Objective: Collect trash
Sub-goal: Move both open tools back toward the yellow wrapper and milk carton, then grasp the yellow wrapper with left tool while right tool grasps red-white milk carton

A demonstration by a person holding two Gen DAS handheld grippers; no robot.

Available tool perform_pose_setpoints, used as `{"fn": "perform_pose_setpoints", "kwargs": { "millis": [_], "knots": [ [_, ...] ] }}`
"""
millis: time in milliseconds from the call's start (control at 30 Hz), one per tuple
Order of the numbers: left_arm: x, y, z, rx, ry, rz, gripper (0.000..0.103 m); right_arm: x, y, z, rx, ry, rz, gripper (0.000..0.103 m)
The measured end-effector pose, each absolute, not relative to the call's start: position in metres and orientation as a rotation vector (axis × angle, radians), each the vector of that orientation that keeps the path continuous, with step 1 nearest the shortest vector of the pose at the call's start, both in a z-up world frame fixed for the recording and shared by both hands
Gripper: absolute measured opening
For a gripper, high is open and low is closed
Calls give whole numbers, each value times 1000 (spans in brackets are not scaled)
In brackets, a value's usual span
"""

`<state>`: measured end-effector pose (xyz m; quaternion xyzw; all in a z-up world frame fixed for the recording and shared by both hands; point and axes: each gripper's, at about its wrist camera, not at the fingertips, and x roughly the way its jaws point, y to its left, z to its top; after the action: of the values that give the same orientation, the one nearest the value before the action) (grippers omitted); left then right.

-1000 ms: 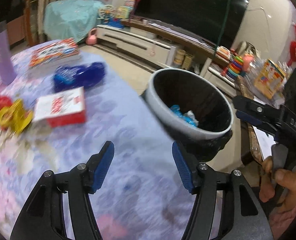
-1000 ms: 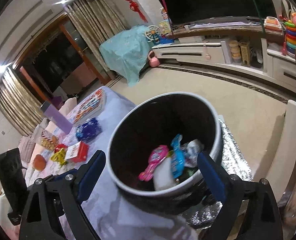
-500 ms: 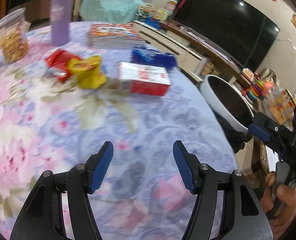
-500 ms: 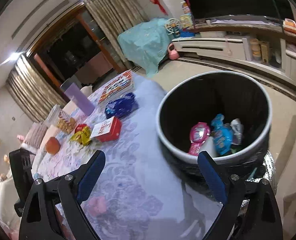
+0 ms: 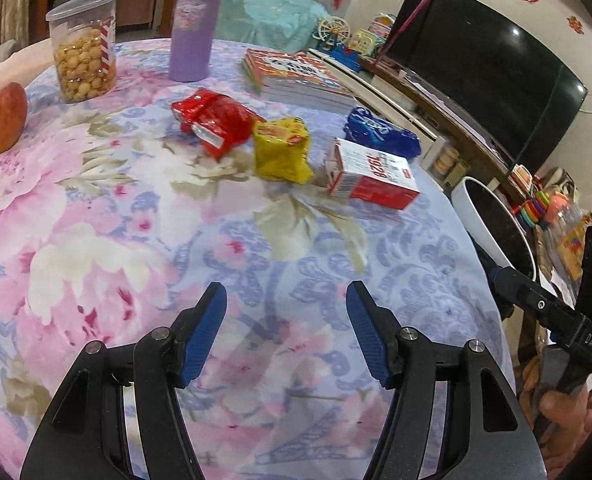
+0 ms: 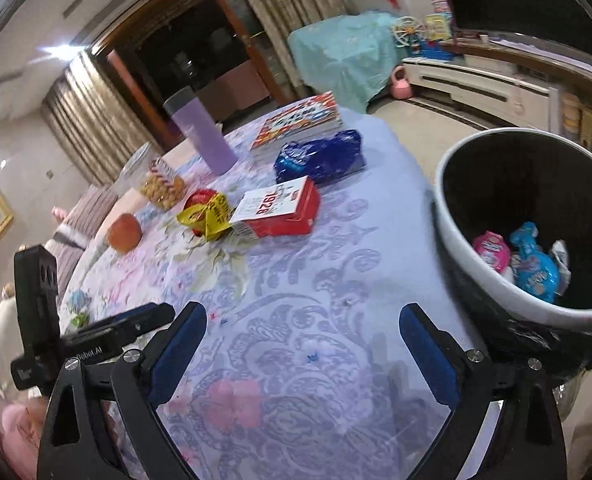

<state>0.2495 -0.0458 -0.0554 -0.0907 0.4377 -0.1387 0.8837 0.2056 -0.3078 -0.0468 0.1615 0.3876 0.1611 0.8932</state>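
Left wrist view, left to right: apple (image 5: 0,119) at the far left edge of the surface (image 5: 107,248), then clear snack jar (image 5: 83,46), purple tumbler (image 5: 195,20) upright behind. Mid-surface trash cluster: red wrapper (image 5: 211,122), yellow wrapper (image 5: 281,150) just beside it, red-and-white carton (image 5: 372,174) lying flat, blue wrapper (image 5: 380,136) behind the carton. Stack of books (image 5: 296,76) further back. Trash bin (image 5: 496,224) sits off the surface's right edge, white rim, dark liner. Left gripper (image 5: 285,320): jaws open, nothing between them, hovering over bare floral cloth, well short of the wrappers. The other tool shows at far right with a hand (image 5: 560,412) on its handle. Right wrist view, same order: left tool's body at the left edge, apple, jar, tumbler, yellow wrapper touching the carton (image 6: 279,212), blue wrapper (image 6: 320,158) just behind it, books beyond. Bin (image 6: 456,216) on the right holds a pink packet (image 6: 492,250) and light-blue packet (image 6: 534,268); white scrap beside them. Right gripper (image 6: 302,354): jaws wide open, empty, over cloth between the carton and the bin, touching neither.
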Motion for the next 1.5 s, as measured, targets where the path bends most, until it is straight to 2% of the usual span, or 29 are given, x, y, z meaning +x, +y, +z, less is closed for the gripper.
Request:
{"fn": "perform_pose_setpoints", "kwargs": {
  "millis": [1100,1133,1167,1267,1367,1500],
  "knots": [
    [361,-44,-45,-284,874,-332,67,274,-283,-59,222,849,394,98],
    [364,-45,-47,-274,876,-329,65,277,-281,-59,220,851,394,98],
    [366,-46,-50,-262,876,-331,53,279,-280,-60,217,853,394,98],
    [366,-47,-53,-249,873,-363,29,286,-274,-61,194,861,403,98],
    [360,-44,-51,-230,866,-366,22,292,-268,-61,165,865,419,98],
    [341,-28,-50,-264,866,-361,21,305,-259,-61,112,872,431,98]
  ]
}}
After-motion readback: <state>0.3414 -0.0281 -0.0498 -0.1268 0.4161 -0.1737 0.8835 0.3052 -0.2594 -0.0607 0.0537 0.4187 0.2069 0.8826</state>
